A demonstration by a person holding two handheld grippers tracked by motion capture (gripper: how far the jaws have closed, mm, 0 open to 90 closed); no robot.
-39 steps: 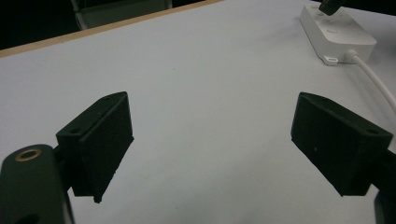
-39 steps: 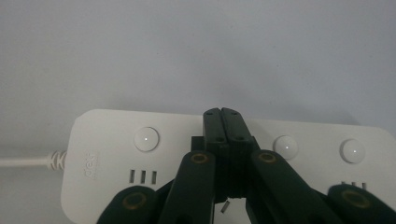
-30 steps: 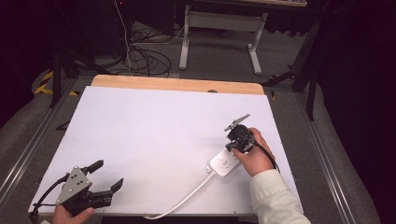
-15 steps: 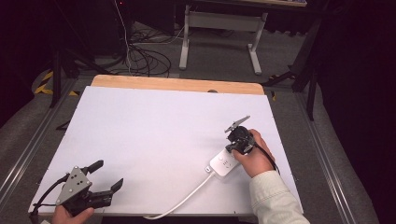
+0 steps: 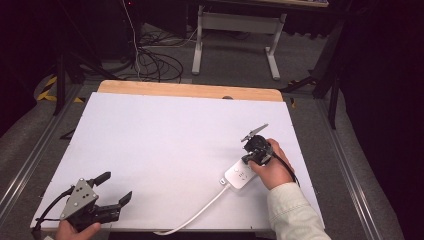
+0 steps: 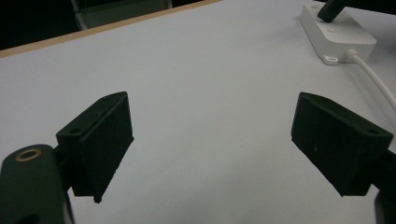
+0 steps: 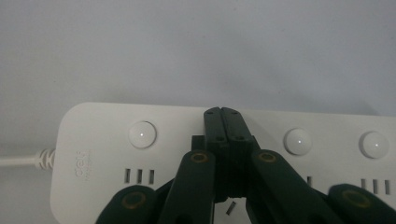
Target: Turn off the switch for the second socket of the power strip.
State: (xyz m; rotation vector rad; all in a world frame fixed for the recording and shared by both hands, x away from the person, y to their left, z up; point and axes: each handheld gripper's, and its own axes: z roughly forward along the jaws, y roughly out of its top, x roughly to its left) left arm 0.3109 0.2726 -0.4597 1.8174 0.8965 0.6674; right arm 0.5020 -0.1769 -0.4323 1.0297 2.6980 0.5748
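Matt plastic and bare wood on a smooth white table

The power strip (image 7: 196, 140) near the table's right edge looks like smooth white plastic with a soft sheen; its round buttons (image 7: 142, 134) are glossier and catch the light, and its cord (image 5: 195, 216) has a smooth white rubbery skin. The right gripper (image 7: 227, 122) resting on it is matt black plastic with brass-coloured rivets. The left gripper (image 6: 210, 144), by the near left corner, has the same dull black, faintly grainy plastic, under a flat grey metal-looking plate (image 5: 79, 195). The table (image 5: 165, 145) is covered in a smooth, matt white sheet; a strip of pale, unpainted wood (image 5: 190, 91) shows along its far edge. The sleeve (image 5: 292, 212) is pale woven cloth.
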